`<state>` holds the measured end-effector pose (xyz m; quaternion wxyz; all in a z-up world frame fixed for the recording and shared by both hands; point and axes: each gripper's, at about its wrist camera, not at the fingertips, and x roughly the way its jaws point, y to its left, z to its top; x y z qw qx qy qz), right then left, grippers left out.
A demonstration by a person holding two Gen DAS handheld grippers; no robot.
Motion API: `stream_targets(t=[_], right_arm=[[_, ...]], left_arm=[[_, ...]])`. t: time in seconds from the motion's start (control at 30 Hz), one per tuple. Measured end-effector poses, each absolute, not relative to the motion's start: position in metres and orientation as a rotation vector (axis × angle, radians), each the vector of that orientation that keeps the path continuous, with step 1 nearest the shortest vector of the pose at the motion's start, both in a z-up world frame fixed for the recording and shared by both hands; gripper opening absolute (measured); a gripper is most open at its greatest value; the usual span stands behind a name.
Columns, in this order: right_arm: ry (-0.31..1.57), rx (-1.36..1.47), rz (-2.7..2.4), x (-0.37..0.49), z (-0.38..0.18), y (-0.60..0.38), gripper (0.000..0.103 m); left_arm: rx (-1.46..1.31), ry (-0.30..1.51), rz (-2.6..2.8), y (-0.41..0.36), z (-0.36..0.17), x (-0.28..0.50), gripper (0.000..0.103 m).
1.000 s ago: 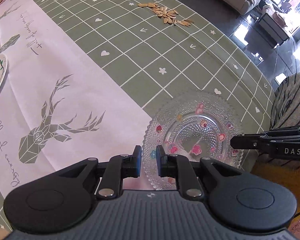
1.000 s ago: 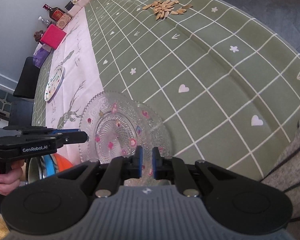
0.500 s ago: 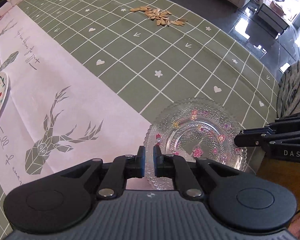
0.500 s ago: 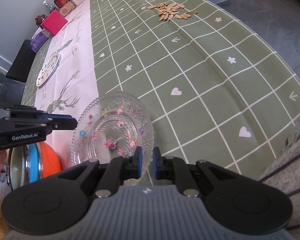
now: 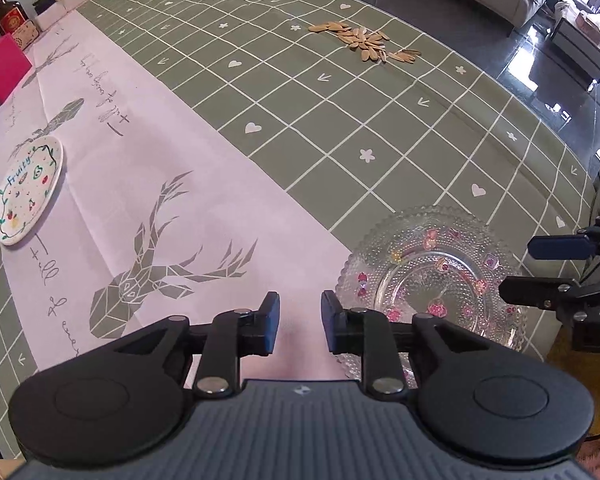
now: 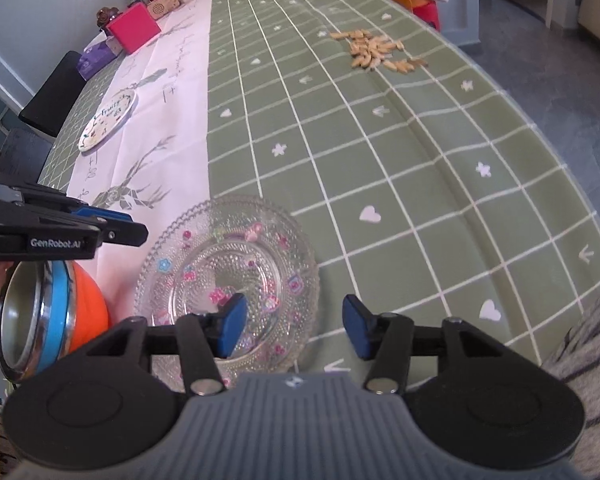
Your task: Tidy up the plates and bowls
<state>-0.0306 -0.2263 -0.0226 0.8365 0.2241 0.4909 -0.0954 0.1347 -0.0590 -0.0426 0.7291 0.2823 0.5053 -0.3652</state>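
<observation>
Glass plate [image 6: 228,276], desk [image 5: 340,128] edge, six o'clock: left gripper [image 5: 296,322] fingers narrow, right gripper [image 6: 294,326] fingers wide, both just opening, empty. We withdraw upward gently, avoiding the rim.

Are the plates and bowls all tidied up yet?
Not yet. The clear glass plate with flower stickers lies set down at the table edge; both grippers have just opened and hold nothing. The white painted "Fruity" plate sits alone farther off, and the orange, blue and steel bowls remain off the table.

"Fruity" on the white plate [image 5: 28,190] ("GenRobot.AI" on the left gripper [image 6: 112,226])
</observation>
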Motion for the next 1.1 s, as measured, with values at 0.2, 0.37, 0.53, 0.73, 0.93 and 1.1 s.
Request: stream_targets(t=[0.2,0.37,0.53,0.73,0.93,1.1], right_arm=[[0.982,0.472,-0.196,-0.028,-0.003,-0.233,0.071],[0.94,0.47,-0.166,-0.018,0.018,-0.234,0.08],[0.872,0.477,-0.128,-0.001,0.044,-0.233,0.083],[0.771,0.578,0.0,0.028,0.08,-0.239,0.083],[0.655,0.509,0.053,0.066,0.12,-0.236,0.083],[0.602,0.509,0.117,0.12,0.139,-0.234,0.083]], left_arm=[[0.587,1.07,-0.799,-0.057,-0.027,0.132,0.047],[0.549,1.006,-0.78,-0.051,-0.009,0.129,0.057],[0.434,0.955,-0.751,-0.035,0.021,0.137,0.063],[0.286,0.87,-0.653,0.005,0.062,0.15,0.066],[0.155,0.764,-0.512,0.048,0.098,0.164,0.07],[0.101,0.667,-0.419,0.075,0.113,0.183,0.079]])
